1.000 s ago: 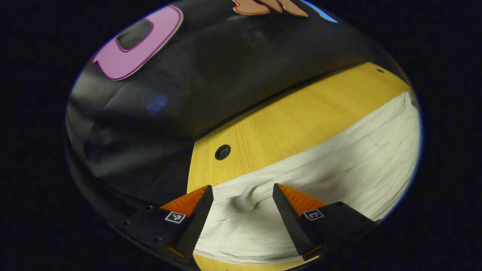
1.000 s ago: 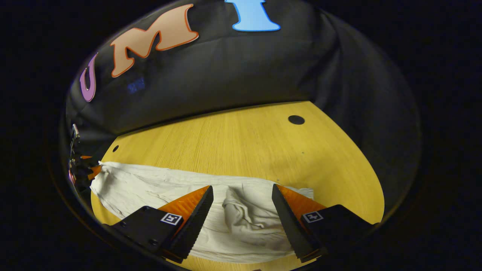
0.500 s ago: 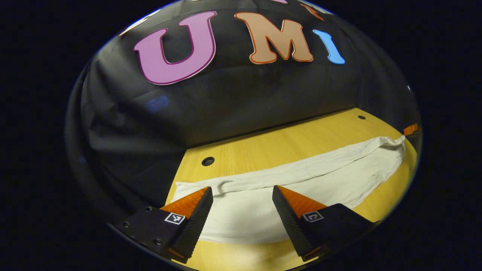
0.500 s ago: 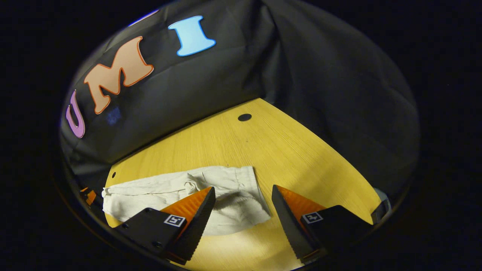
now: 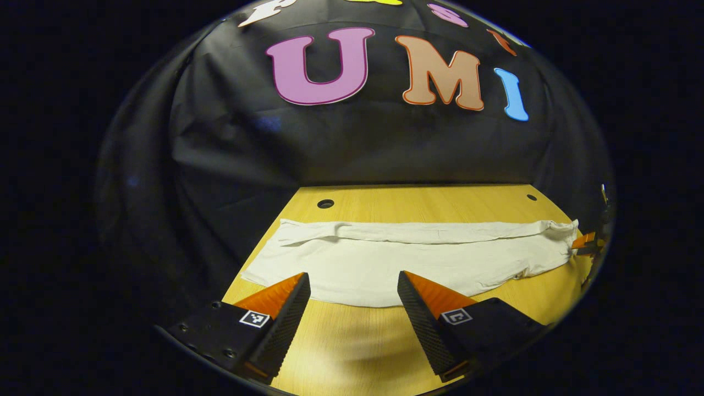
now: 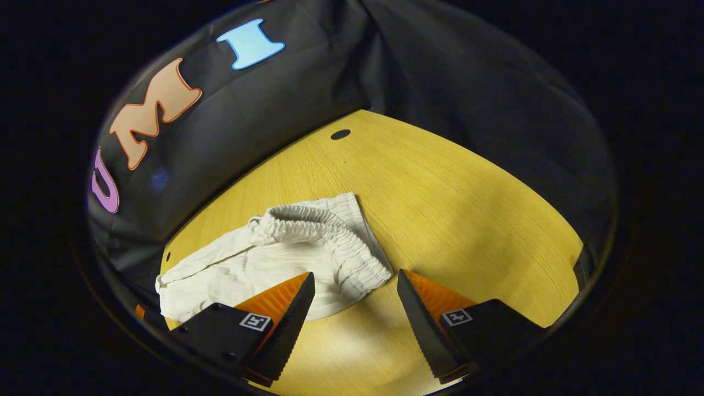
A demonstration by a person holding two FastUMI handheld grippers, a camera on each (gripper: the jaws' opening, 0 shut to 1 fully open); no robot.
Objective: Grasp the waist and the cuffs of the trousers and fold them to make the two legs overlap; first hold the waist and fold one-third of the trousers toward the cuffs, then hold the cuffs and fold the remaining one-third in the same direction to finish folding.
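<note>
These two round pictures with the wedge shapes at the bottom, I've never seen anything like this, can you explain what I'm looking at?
Each picture comes from a fisheye camera riding on a hand-held two-finger gripper; a person holds one in each hand. The wedges at the bottom are that gripper's own fingers. In the left gripper view, the left gripper is open over a wooden table, facing pale trousers laid out lengthwise. In the right gripper view, the right gripper is open too, near the trousers' elastic waistband. Neither gripper holds anything. The other gripper peeks in at the left gripper view's right edge.
</note>
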